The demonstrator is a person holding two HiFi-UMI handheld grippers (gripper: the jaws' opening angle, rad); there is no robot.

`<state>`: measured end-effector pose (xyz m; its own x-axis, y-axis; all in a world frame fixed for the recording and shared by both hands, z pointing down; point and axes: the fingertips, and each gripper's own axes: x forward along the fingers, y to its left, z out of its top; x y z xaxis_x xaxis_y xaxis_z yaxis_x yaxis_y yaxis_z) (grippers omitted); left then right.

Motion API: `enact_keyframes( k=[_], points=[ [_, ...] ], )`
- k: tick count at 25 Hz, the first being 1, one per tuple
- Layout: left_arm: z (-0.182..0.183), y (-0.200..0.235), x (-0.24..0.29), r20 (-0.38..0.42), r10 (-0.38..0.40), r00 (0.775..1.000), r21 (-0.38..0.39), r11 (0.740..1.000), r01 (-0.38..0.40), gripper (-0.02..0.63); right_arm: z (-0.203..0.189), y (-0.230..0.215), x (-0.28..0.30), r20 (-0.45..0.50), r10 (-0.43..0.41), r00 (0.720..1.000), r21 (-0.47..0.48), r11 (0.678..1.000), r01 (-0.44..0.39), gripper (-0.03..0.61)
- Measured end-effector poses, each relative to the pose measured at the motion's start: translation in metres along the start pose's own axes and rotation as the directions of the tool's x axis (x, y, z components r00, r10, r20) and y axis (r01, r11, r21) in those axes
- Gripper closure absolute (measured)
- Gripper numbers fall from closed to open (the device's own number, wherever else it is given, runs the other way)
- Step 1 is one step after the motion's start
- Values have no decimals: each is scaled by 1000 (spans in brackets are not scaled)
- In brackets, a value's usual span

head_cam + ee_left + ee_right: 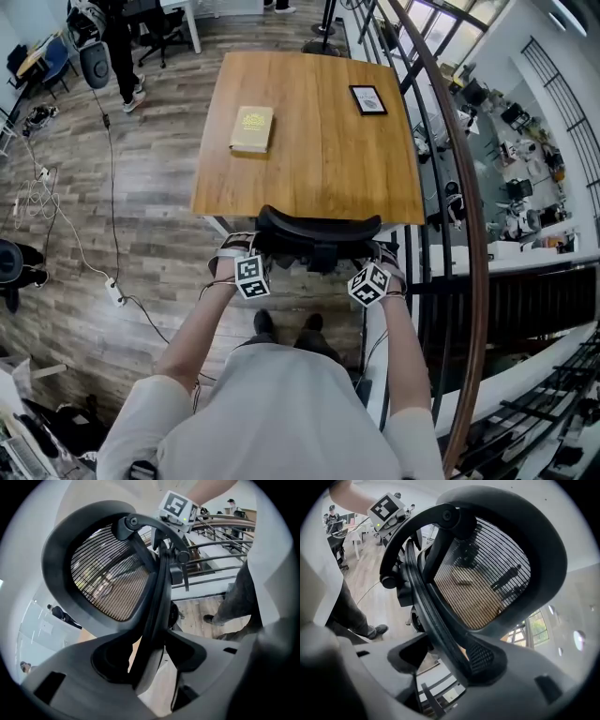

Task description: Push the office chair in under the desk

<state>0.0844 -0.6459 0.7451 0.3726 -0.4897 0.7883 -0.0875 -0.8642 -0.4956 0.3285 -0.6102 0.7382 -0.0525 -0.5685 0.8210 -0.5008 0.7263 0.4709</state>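
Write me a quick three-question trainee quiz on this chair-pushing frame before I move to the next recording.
1. True or false: in the head view, the book lies on the right half of the desk.
2. What stands between the jaws of both the left gripper and the right gripper? A. the backrest rim of the office chair B. the desk edge C. the book
3. How many things lie on the desktop?
Key: 1 false, it lies on the left half; 2 A; 3 two, the book and a black-framed picture.
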Motion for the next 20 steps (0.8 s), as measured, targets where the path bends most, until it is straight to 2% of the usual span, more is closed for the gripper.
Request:
enact_keyframes(
  k=[9, 14, 20],
  points=[
    [0, 13, 14, -19, 39, 999, 6, 999, -39, 397, 4, -14, 11, 40, -9, 999, -40, 999, 11, 341],
    [1, 18, 14, -36, 43, 998, -27, 999, -44, 380, 6, -18, 11, 59, -33, 998, -50, 998, 36, 341],
    [-1, 17, 18, -57, 1, 998, -49, 999, -4, 379, 5, -18, 11, 62, -3, 998, -36, 999, 5, 341]
  ],
)
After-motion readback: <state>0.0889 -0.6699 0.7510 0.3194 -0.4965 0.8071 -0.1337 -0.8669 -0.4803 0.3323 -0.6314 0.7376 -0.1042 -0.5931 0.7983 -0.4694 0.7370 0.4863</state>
